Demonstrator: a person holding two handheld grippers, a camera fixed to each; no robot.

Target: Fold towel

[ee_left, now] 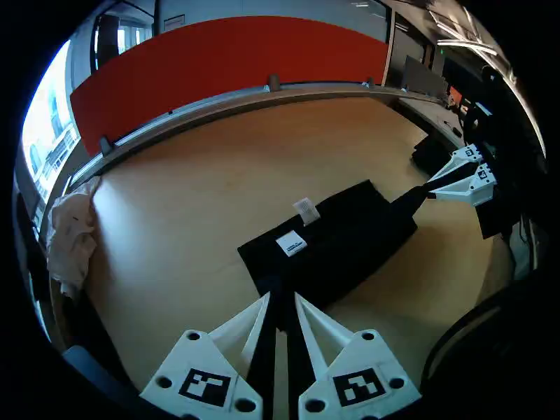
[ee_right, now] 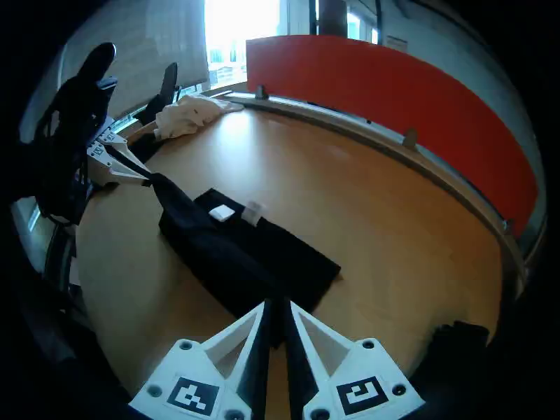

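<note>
The left tongs (ee_left: 280, 308) are reaching low and forward over the counter (ee_left: 210, 182), fingers clenched together on the near corner of the black towel (ee_left: 350, 231). The right tongs (ee_right: 276, 315) are doing the same at the other end – pressed tight on their own corner, pointing along the cloth. From the left gripper view the right tongs (ee_left: 423, 192) are sitting off to the right, pulling their corner into a point; from the right gripper view the left tongs (ee_right: 148, 178) are at the far left, with the towel (ee_right: 231, 259) stretching between the two.

The rest of the towel is lying flat in the middle of the counter, two white labels (ee_left: 291, 243) showing on top. A red screen (ee_left: 231, 63) is running along the far edge. A pale cloth (ee_left: 70, 234) is lying heaped at the counter's end – well apart from the towel – and a dark chair (ee_right: 91, 77) is standing behind the left tongs.
</note>
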